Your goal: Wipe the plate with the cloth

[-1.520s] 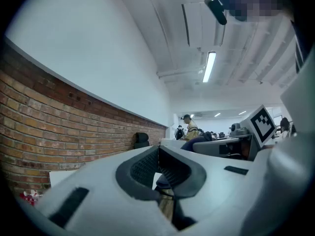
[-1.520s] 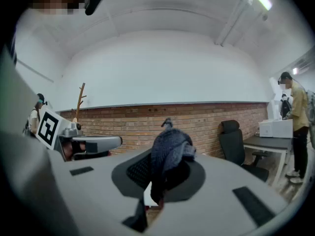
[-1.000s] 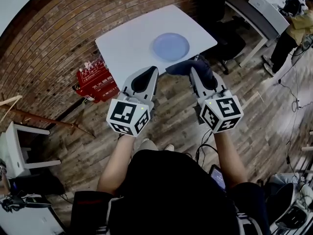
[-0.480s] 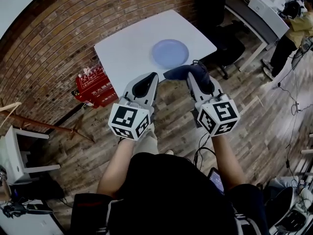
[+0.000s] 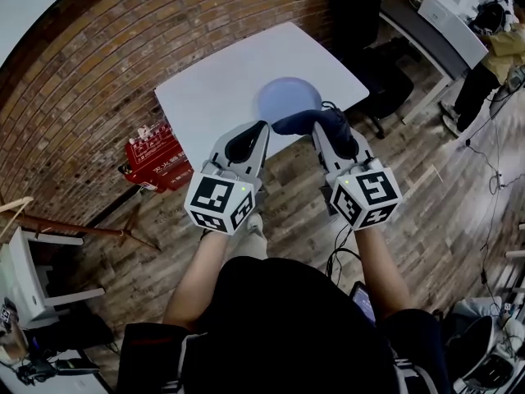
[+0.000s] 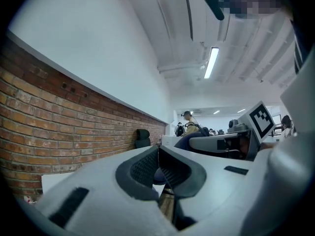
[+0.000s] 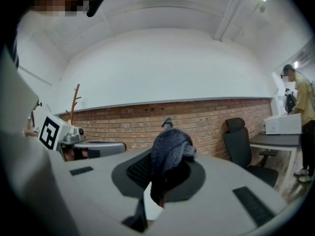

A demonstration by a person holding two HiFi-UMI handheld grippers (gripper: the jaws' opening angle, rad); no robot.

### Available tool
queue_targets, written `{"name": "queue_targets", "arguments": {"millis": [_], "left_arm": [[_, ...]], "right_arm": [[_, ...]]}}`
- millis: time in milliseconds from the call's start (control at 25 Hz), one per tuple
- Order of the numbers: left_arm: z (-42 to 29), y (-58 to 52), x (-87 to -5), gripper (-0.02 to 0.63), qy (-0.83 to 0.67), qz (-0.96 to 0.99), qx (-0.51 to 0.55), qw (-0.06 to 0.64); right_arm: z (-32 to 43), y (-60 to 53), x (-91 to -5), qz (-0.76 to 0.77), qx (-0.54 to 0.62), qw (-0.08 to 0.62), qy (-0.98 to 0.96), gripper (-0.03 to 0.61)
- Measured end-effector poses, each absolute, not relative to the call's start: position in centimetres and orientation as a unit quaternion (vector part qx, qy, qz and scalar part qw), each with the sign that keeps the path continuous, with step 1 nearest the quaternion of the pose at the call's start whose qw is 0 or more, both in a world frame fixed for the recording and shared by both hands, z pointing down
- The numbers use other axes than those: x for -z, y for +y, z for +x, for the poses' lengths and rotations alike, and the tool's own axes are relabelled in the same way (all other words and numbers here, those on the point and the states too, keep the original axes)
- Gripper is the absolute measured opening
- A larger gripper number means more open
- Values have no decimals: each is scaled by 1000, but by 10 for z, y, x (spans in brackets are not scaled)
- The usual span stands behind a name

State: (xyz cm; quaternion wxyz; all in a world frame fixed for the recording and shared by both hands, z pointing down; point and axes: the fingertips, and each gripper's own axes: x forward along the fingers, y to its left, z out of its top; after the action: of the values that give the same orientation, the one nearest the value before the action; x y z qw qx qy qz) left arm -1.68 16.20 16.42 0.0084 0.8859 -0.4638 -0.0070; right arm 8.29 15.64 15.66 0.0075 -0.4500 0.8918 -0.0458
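Note:
A pale blue plate (image 5: 285,95) lies on the white table (image 5: 213,89), near its front edge. My right gripper (image 5: 321,121) is shut on a dark blue cloth (image 5: 305,121) (image 7: 168,149), held just in front of the table edge, below the plate. In the right gripper view the cloth bunches up out of the closed jaws. My left gripper (image 5: 251,131) (image 6: 158,154) is beside it to the left, shut and holding nothing, tips at the table's front edge.
A red box (image 5: 156,156) stands on the wooden floor left of the table by the brick wall. A black office chair (image 5: 384,64) and a desk (image 5: 426,35) are to the right. A person (image 5: 496,48) stands at far right.
Both grippers have moved a little forward toward the table; the cloth now overlaps the plate's near edge in the head view. Jaw states are unchanged.

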Motion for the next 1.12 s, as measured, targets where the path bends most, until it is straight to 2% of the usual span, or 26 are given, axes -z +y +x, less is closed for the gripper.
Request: {"name": "queue_targets", "arguments": {"millis": [1120], "left_arm": [[-73,-11,-174,20,-394,918,-4,53]], "right_arm": [[27,-7,-162,-509,71,-27,857,41]]}}
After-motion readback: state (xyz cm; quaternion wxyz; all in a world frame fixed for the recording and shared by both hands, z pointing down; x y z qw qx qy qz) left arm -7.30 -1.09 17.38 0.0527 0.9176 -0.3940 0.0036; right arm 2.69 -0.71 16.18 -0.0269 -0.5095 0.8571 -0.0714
